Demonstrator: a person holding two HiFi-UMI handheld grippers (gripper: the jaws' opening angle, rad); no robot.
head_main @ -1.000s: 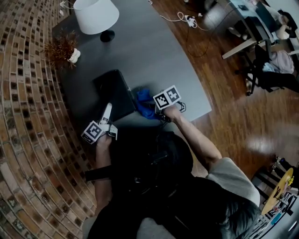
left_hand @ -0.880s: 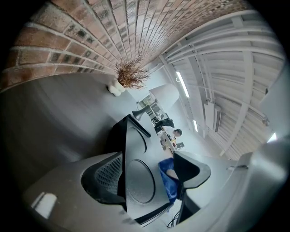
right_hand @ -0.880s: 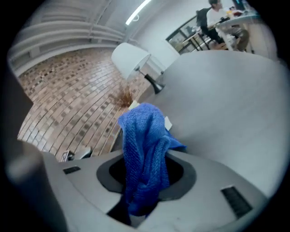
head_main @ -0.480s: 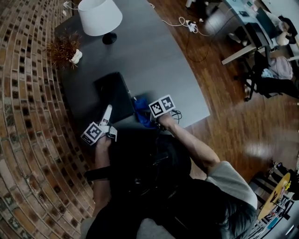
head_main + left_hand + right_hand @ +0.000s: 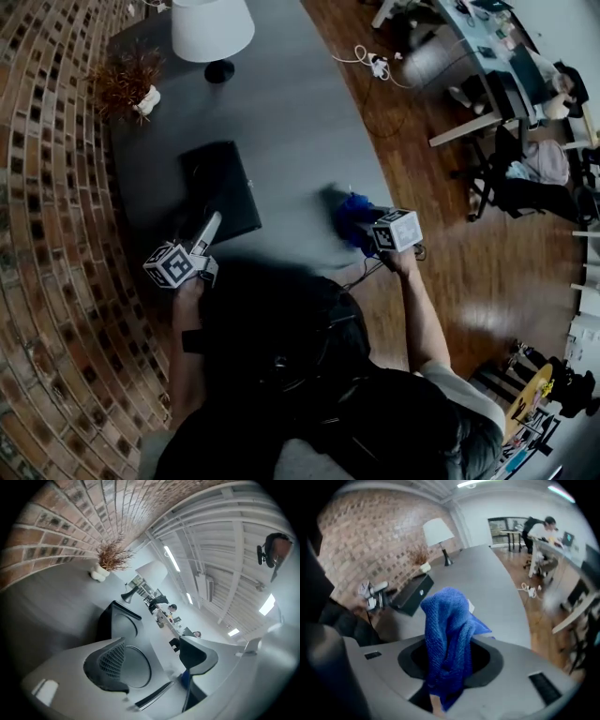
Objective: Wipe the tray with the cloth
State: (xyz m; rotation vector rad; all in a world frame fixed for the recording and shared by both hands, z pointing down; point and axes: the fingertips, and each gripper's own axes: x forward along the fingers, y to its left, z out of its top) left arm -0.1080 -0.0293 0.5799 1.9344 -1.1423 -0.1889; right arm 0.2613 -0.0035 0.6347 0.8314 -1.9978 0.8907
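Note:
The black tray (image 5: 217, 187) lies on the grey table (image 5: 291, 122), left of middle. My left gripper (image 5: 208, 228) points at the tray's near edge. In the left gripper view the left gripper (image 5: 154, 660) is open, with the tray (image 5: 116, 619) just ahead and nothing between the pads. My right gripper (image 5: 367, 225) is far right of the tray, near the table's right edge. It is shut on the bunched blue cloth (image 5: 352, 212). In the right gripper view the cloth (image 5: 447, 634) fills the gap of the right gripper (image 5: 450, 660), whose jaws have just been opening a little.
A white lamp (image 5: 212, 28) and a dried plant in a white vase (image 5: 127, 82) stand at the table's far end. The brick wall (image 5: 47, 206) runs along the left. Right of the table is wooden floor with cables (image 5: 375, 64), a desk and chairs.
My right gripper has swung to the right with the blue cloth, from beside the tray to near the table's right edge. The left gripper has stayed by the tray's near edge.

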